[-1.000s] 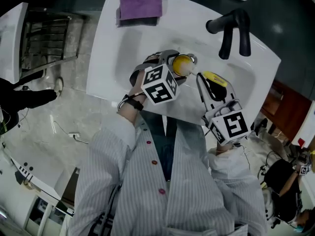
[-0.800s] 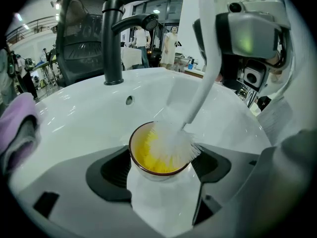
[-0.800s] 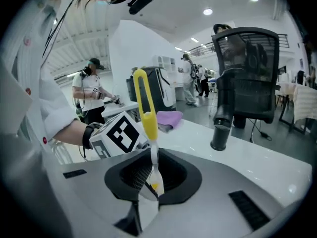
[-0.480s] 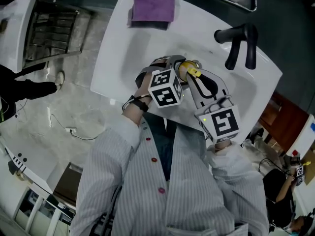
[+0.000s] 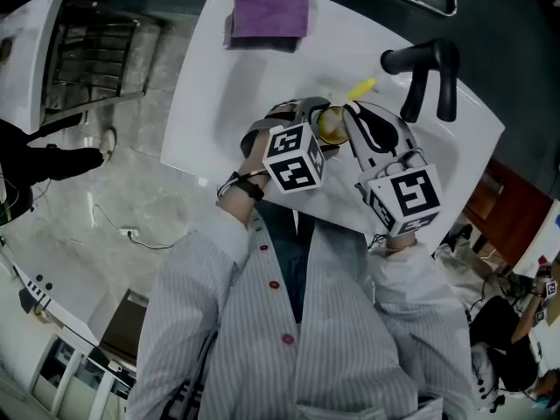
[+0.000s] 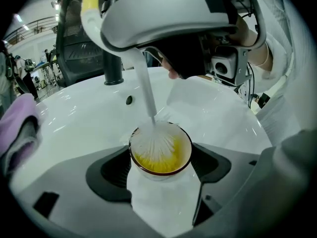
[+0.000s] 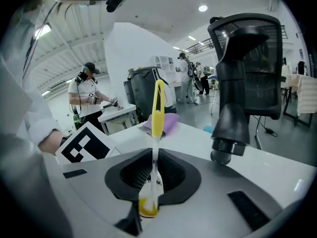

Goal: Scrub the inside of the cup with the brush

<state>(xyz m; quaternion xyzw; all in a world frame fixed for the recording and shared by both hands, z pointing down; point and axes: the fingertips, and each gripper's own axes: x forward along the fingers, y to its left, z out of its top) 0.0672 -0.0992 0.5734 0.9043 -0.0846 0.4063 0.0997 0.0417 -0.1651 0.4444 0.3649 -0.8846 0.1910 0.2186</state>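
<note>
A white cup (image 6: 161,155) with a yellow inside and dark rim sits tilted between the jaws of my left gripper (image 6: 161,166), which is shut on it over the white sink (image 5: 219,77). The brush (image 6: 144,88) has a clear shaft and a yellow handle end (image 5: 360,87); its white bristles (image 6: 154,142) are down inside the cup. My right gripper (image 7: 153,175) is shut on the brush shaft (image 7: 156,133), with the cup (image 7: 147,206) just below its jaws. In the head view the two grippers meet at the cup (image 5: 331,126) above the basin.
A black faucet (image 5: 425,66) stands at the sink's back right, close to my right gripper. A purple cloth (image 5: 269,9) lies on the sink's far left corner. A wire rack (image 5: 92,59) stands left of the sink. People stand in the background (image 7: 89,95).
My right gripper has swung the brush from the right of the cup over it, and the bristles have gone down into the cup. The left gripper has kept hold of the cup.
</note>
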